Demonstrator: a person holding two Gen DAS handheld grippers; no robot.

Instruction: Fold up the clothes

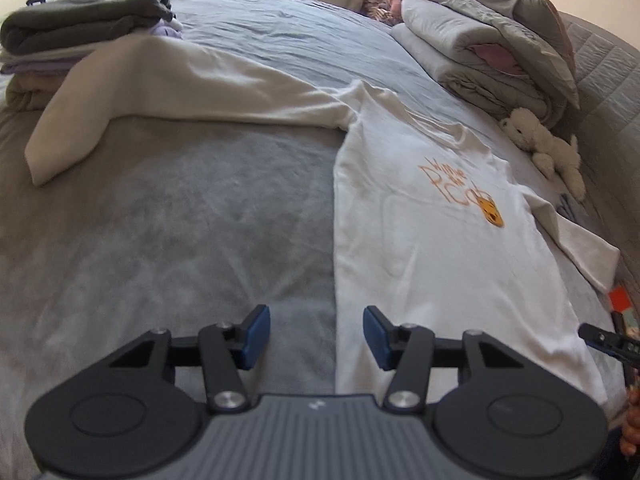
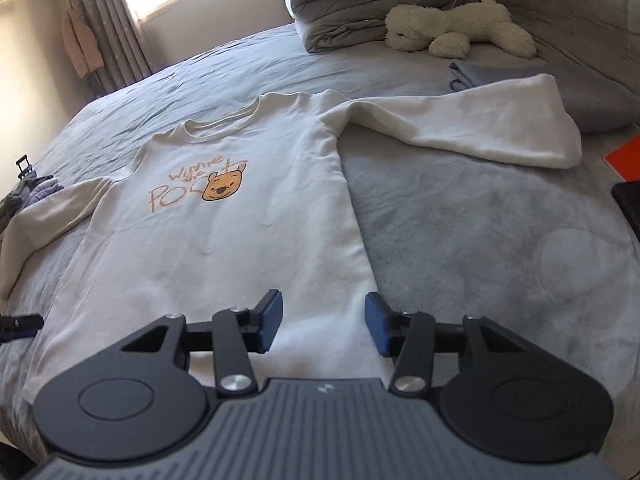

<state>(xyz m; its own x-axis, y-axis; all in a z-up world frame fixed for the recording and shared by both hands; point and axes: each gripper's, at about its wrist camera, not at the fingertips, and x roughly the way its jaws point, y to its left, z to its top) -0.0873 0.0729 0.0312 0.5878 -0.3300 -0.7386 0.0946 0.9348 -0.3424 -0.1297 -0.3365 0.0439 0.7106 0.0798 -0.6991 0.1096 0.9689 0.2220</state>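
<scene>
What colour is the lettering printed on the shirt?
Orange, on the white shirt, beside a yellow-orange bear face. Clearest in the right wrist view.

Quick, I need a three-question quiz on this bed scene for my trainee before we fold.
1. True or false: the white sweatshirt lies front up, sleeves spread.
2. What does the right gripper hold? A) hem B) sleeve C) nothing
3. Which toy lies by the folded grey duvet?

Key: 1 true. 2 C; the left gripper is open and empty too. 3 the white plush animal.
</scene>
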